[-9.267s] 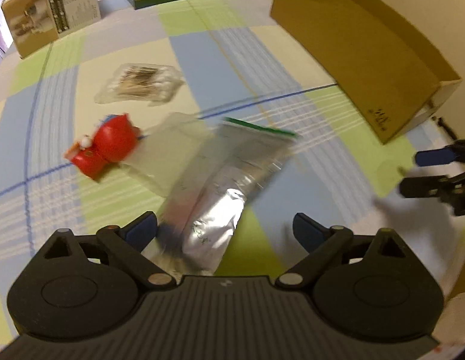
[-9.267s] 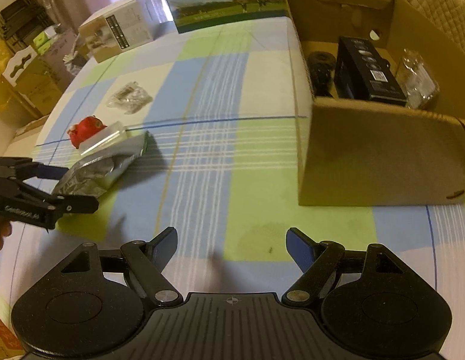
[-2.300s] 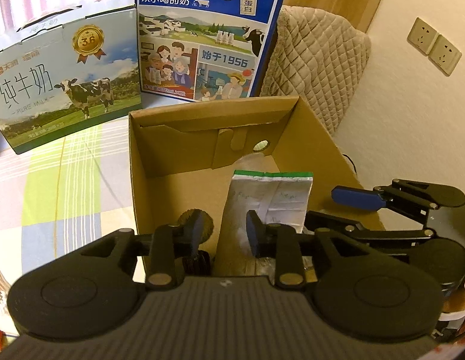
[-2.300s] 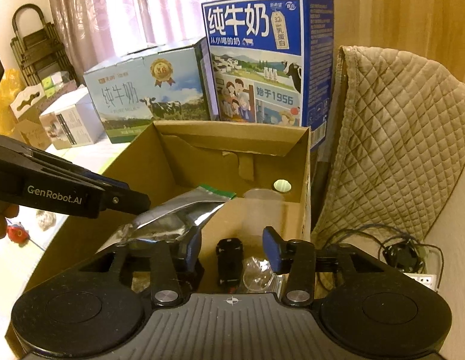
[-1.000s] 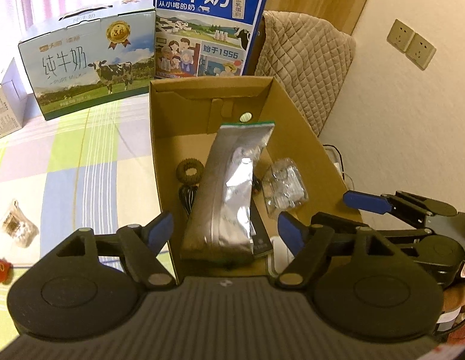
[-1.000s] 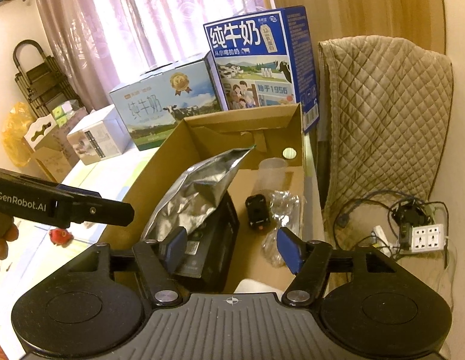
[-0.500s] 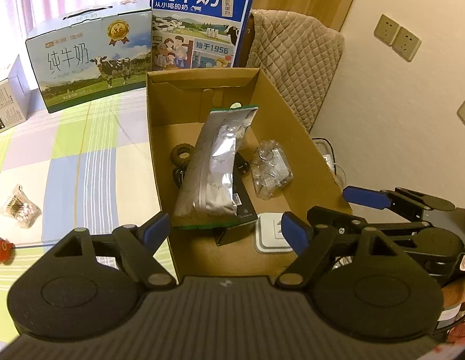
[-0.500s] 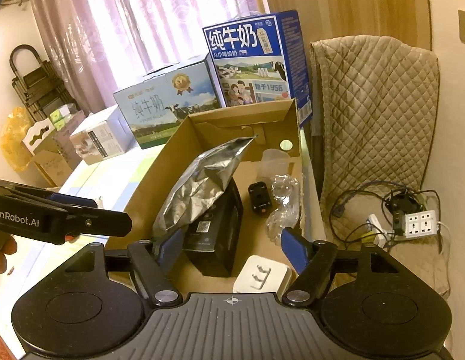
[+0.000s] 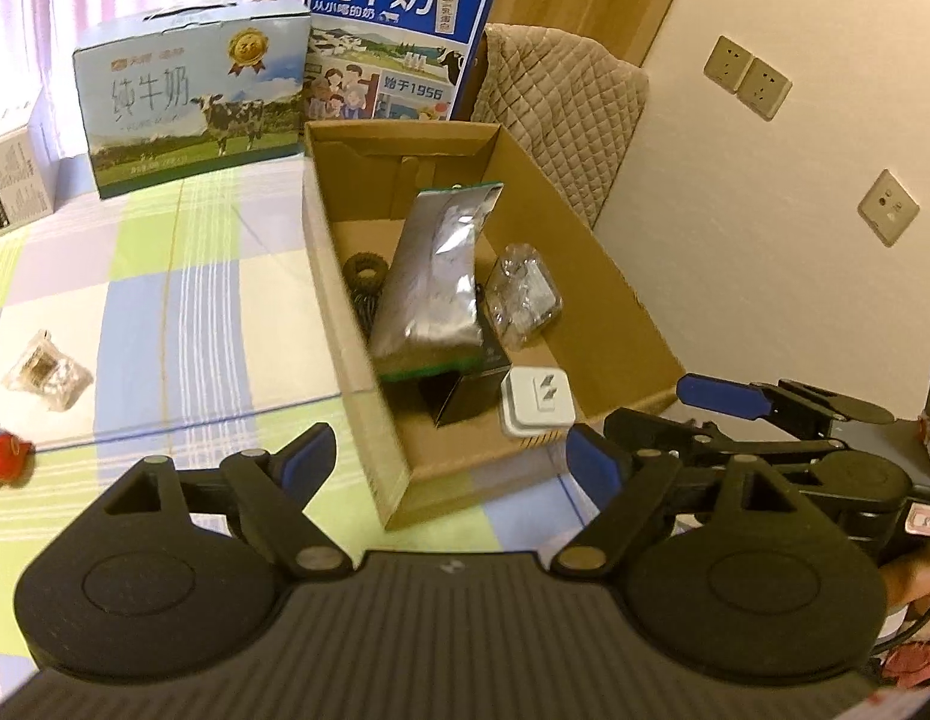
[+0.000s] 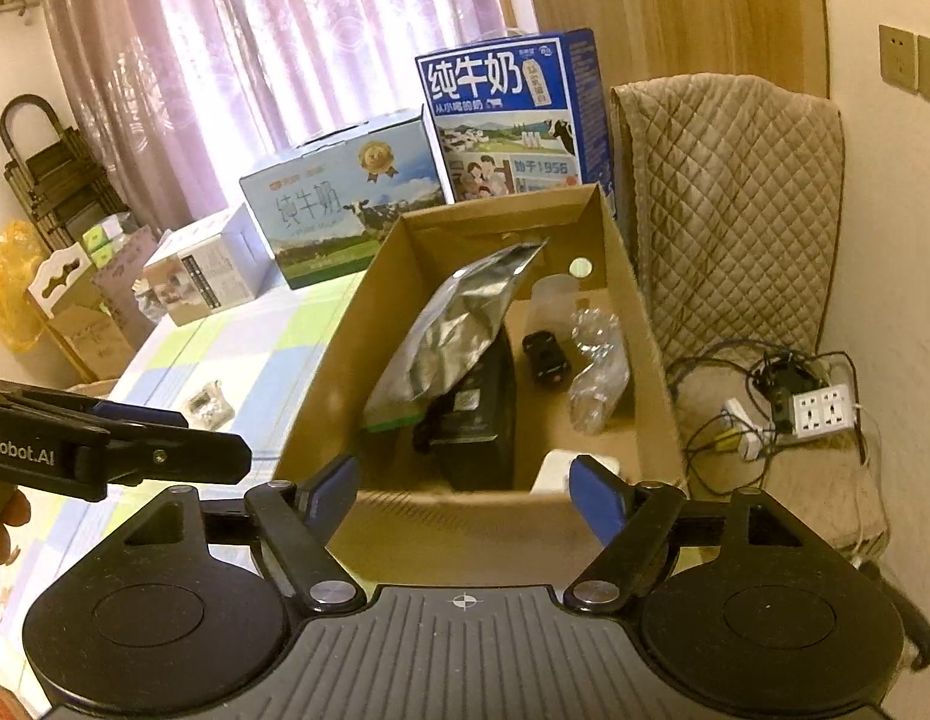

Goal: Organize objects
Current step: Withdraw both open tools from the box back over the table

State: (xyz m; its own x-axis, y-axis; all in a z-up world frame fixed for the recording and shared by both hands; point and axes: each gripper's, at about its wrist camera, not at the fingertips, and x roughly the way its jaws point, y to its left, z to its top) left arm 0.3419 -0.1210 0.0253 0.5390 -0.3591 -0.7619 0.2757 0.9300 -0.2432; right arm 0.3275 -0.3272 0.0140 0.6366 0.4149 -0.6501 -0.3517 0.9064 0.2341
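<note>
The silver pouch point(image 9: 438, 282) covers most of the black box point(image 9: 465, 396) ahead of the left jaws, hiding its label. Far left of them, the picture's edge cuts off the red toy point(image 9: 3, 455). The clear packet's point(image 9: 45, 373) contents are too small to tell.

Silver pouch point(image 9: 434, 294) now released inside cardboard box point(image 9: 615, 276), left gripper point(image 9: 450, 459) fingers apart, withdrawn.

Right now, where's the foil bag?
In the left wrist view, the foil bag leans inside the cardboard box, resting on a black box, left of a clear packet.
</note>
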